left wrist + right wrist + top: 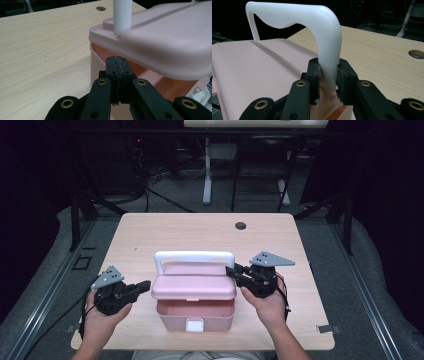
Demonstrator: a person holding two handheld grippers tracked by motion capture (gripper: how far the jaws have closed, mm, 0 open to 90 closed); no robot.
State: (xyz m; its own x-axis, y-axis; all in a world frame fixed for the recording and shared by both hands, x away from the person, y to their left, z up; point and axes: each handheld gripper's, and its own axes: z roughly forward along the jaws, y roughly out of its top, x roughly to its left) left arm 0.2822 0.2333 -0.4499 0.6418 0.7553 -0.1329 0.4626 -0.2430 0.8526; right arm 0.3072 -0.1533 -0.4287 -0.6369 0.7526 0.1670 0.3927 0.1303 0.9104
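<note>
While the right gripper (pixel 328 82) clamps the white handle (pixel 322 37) of the pink box (pixel 195 307), its two pads press on either side of the handle's near leg, just above where that leg meets the lid (pixel 262 72). In the high view this gripper (pixel 236 271) sits at the right end of the lid (pixel 194 282), with the person's right hand (pixel 270 305) behind it, near the box's right side.

The left gripper (pixel 117 67) is fully closed on nothing: its pads meet face to face, with no gap and no object between them. The tips sit just under the overhanging edge of the lid (pixel 162 37), close to the rim of the box (pixel 96 60); whether they touch either one cannot be told. From above, this gripper (pixel 145 285) lies just beside the left end of the lid, held by the left hand (pixel 102 317).

The box stands on the wooden table (pixel 150 232), toward the person's edge and about midway across it. Its lid is raised at the front, so the inside of the box shows beneath it, and a white latch (pixel 194 325) hangs on the front wall. The handle (pixel 195 257) stands upright along the far side of the lid. Beyond the box, a small round hole (pixel 240 226) sits in the table near the far edge.
</note>
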